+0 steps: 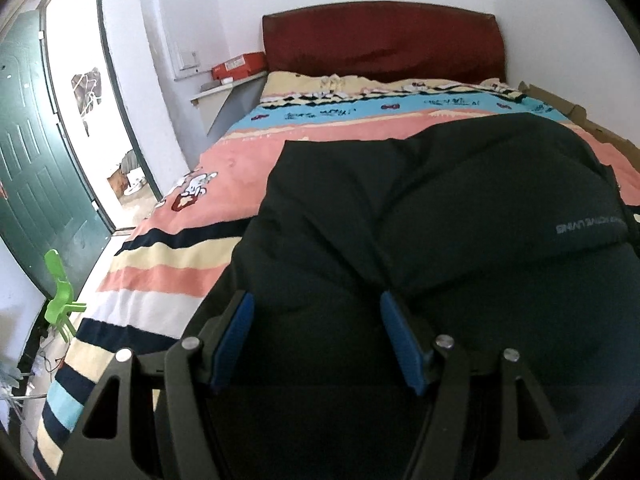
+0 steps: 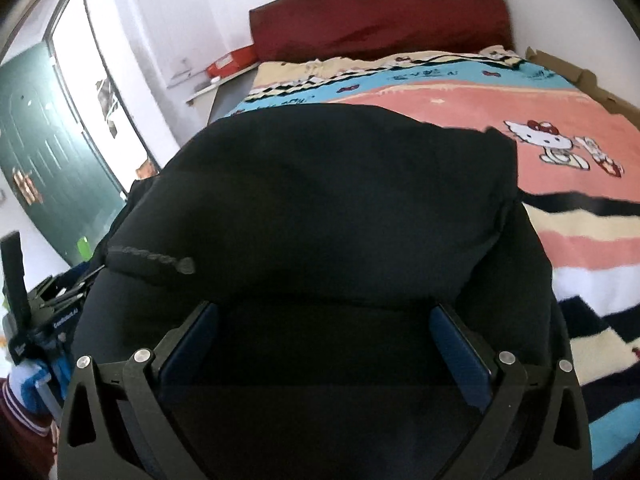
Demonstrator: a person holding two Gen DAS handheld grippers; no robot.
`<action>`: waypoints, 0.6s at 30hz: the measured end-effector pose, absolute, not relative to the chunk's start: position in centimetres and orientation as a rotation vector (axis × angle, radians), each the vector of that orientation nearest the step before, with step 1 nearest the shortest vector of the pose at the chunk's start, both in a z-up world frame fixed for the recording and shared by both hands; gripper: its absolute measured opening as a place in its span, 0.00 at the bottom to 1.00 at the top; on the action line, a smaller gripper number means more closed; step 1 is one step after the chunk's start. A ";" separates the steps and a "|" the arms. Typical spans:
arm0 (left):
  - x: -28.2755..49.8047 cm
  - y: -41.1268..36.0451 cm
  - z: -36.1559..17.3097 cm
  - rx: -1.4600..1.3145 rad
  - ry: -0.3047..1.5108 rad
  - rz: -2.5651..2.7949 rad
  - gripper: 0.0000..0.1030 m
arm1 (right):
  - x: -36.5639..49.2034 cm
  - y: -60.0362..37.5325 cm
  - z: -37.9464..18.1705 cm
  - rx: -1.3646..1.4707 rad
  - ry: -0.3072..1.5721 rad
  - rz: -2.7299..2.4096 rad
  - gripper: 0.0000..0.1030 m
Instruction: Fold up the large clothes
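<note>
Only the left wrist view shows the pale grey writing (image 1: 588, 225) on the black jacket (image 1: 420, 216), printed upside down and too blurred to read, plus a green plastic chair (image 1: 60, 292) on the floor, off to the left of the left gripper (image 1: 316, 340). The right wrist view alone shows a zipper pull (image 2: 186, 266) just ahead-left of the right gripper (image 2: 324, 344), a cartoon cat (image 2: 540, 140) on the blanket (image 2: 580, 240) ahead-right, and the other gripper's black frame (image 2: 44, 300) far left, with small white lettering I cannot read.

Both grippers stand open over the jacket, blue pads (image 1: 240, 340) apart, nothing pinched. The jacket lies spread on the bed directly ahead of and beneath each gripper. Beyond it are a red headboard (image 1: 380, 36), a red box (image 1: 240, 65) on a shelf, and a green door (image 1: 36, 168).
</note>
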State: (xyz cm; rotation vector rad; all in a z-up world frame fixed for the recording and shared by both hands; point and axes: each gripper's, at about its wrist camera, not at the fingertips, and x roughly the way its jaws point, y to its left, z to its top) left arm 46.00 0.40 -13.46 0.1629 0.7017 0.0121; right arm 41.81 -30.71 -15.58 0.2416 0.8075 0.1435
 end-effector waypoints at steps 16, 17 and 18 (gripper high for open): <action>45.6 1.1 -13.5 0.186 0.740 -0.009 0.67 | 38.6 -36.5 -16.0 0.250 0.836 0.009 0.99; 45.6 1.1 -13.5 0.194 0.745 -0.012 0.67 | 38.3 -36.8 -15.9 0.245 0.840 -0.001 0.99; 45.5 1.1 -13.5 0.199 0.749 -0.013 0.67 | 38.0 -37.3 -15.8 0.236 0.848 -0.022 0.99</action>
